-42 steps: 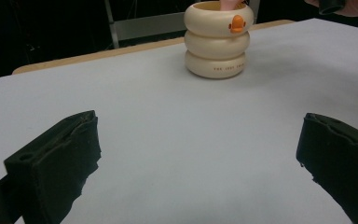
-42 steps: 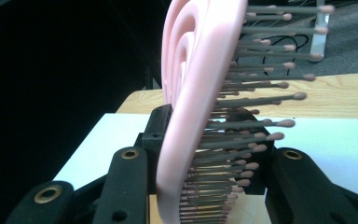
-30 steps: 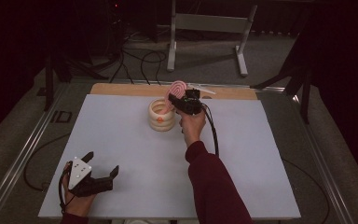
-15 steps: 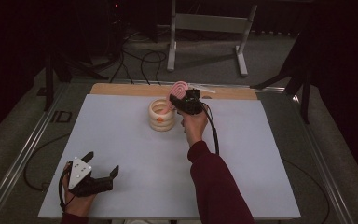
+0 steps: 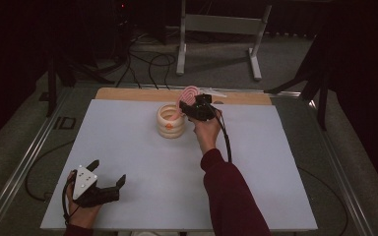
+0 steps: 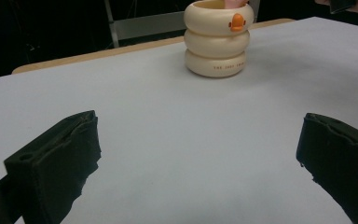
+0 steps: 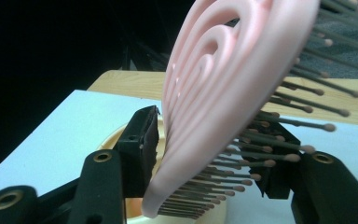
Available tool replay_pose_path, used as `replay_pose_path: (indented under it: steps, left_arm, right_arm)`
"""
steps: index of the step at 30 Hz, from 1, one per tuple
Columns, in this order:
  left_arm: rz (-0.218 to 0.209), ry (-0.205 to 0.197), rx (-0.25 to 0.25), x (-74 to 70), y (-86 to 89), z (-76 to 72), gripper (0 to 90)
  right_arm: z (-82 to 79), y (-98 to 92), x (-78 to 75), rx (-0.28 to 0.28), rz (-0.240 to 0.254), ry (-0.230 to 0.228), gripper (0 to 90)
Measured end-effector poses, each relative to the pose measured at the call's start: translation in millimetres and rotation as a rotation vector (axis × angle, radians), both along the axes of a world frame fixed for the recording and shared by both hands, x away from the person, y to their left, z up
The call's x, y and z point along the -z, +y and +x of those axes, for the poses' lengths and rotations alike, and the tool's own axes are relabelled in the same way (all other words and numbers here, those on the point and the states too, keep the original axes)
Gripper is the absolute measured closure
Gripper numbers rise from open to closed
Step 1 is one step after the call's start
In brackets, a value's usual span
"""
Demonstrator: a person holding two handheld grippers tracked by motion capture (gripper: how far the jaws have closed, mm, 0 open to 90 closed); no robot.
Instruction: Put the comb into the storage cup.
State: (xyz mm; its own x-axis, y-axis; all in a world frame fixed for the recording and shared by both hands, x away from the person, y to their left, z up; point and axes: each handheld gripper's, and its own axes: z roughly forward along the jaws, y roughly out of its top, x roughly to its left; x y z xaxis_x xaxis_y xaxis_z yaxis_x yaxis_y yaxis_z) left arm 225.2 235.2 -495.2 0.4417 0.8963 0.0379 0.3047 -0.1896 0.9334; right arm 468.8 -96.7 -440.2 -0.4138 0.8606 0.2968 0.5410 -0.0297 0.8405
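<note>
Right gripper: positioned at the far middle of the bench, directly beside the cup. A pink brush stands between its jaws. In the right gripper view the brush rises tilted, its ribbed back facing the left jaw, its bristles pointing toward the right jaw. The jaws have just been opening. The left jaw appears to lie against the brush's back near the lower end; whether it presses cannot be determined. The right jaw sits among the bristle tips. The grip reads as slackened, jaws part open with the brush between them.

Brush: its lower end sits over the mouth of the cup, apparently inside the rim; the bottom contact is hidden. In the high view the brush head shows above and just behind the cup, leaning toward the bench's far edge.

Cup: cream, built of three stacked rings, with an orange duck mark on the top ring. It stands upright on the white bench surface, near the wooden strip along the far edge.

Left gripper: at the near left corner of the bench, held in the person's hand, well apart from the cup. Jaws stand wide apart with nothing between them, just above bare bench surface.
</note>
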Motion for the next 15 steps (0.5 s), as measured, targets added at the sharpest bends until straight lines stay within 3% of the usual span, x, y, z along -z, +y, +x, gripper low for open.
replay_pose_path:
  steps: [15]
  left_arm:
    - [-0.001, 0.0, 0.002, 0.4, -0.7, 0.6, 0.3]
  right_arm:
    - [-3.5, -3.5, -3.0, -0.031, -0.06, -0.012, 35.8]
